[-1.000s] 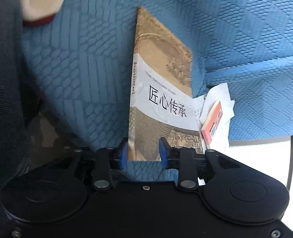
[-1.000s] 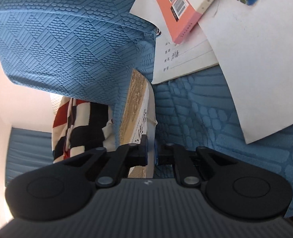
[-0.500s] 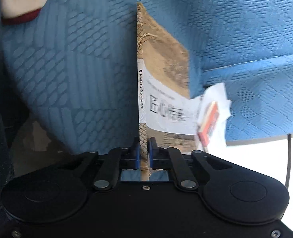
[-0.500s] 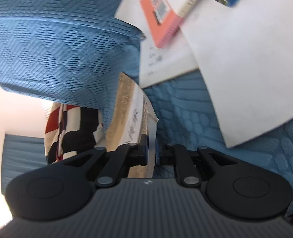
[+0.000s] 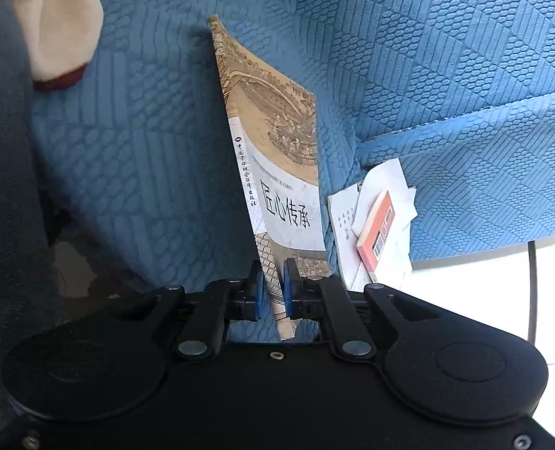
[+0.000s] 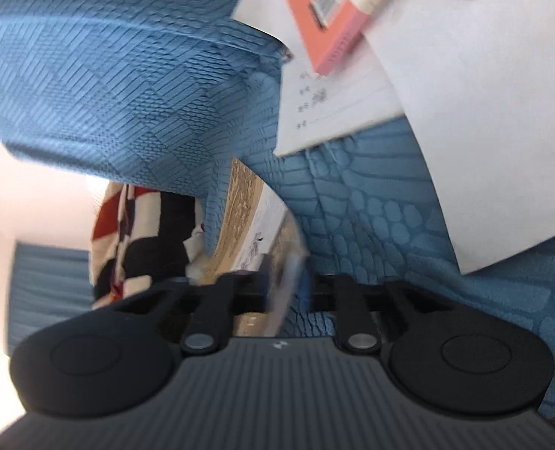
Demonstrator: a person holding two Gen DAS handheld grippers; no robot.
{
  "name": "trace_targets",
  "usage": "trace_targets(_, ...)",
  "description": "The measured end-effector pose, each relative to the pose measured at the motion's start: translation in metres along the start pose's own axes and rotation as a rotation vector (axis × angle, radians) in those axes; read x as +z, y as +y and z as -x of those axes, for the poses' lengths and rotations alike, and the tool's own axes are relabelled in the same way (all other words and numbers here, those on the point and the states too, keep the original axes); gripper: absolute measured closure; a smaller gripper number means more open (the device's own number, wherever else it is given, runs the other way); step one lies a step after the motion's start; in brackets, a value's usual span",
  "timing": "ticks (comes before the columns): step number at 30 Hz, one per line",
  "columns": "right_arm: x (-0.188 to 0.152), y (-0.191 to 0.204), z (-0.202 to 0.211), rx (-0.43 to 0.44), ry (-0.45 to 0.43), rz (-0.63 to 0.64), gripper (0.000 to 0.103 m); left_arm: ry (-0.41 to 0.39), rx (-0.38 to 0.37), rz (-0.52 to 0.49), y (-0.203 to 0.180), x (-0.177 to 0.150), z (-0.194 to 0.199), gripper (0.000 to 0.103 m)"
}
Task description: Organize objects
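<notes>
A thin tan book [image 5: 277, 157] with a white title band stands on edge over the blue sofa [image 5: 146, 131]. My left gripper [image 5: 273, 288] is shut on the book's near edge. In the right wrist view the same book [image 6: 251, 232] runs between the fingers of my right gripper [image 6: 286, 285], whose jaws stand slightly apart around it; the view is blurred. An orange book [image 5: 376, 230] lies on white papers [image 5: 386, 183] on the seat to the right; it also shows in the right wrist view [image 6: 322, 15] on the papers [image 6: 465, 93].
A cream plush toy [image 5: 63, 30] lies at the upper left of the sofa. A red, black and white checked cloth [image 6: 138, 232] hangs beyond the cushion. A white floor and a dark cable [image 5: 532, 292] lie to the right of the sofa.
My left gripper closed on the book's near edge and lifted it more upright. My right gripper's jaws have parted a little around the book, and its view has shifted.
</notes>
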State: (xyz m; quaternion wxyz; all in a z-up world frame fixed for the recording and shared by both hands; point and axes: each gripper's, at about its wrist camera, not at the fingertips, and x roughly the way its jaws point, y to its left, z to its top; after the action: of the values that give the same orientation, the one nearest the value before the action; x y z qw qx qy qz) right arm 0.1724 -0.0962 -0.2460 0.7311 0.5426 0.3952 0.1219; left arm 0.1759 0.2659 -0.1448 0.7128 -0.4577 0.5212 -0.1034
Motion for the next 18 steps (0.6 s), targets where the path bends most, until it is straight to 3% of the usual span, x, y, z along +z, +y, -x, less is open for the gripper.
trace_targets(5, -0.004, 0.051, 0.022, -0.018, -0.079, 0.189, 0.089, 0.019, -0.02, -0.056, -0.016, 0.006, 0.012, 0.091)
trace_targets(13, -0.007, 0.136, 0.041, -0.001, -0.139, 0.372, 0.088, 0.0, -0.09, -0.093, -0.042, 0.031, 0.051, 0.087)
trace_targets(18, -0.012, 0.17, 0.049, -0.017, -0.186, 0.446, 0.088, 0.017, -0.145, -0.11, -0.05, 0.051, 0.063, 0.087)
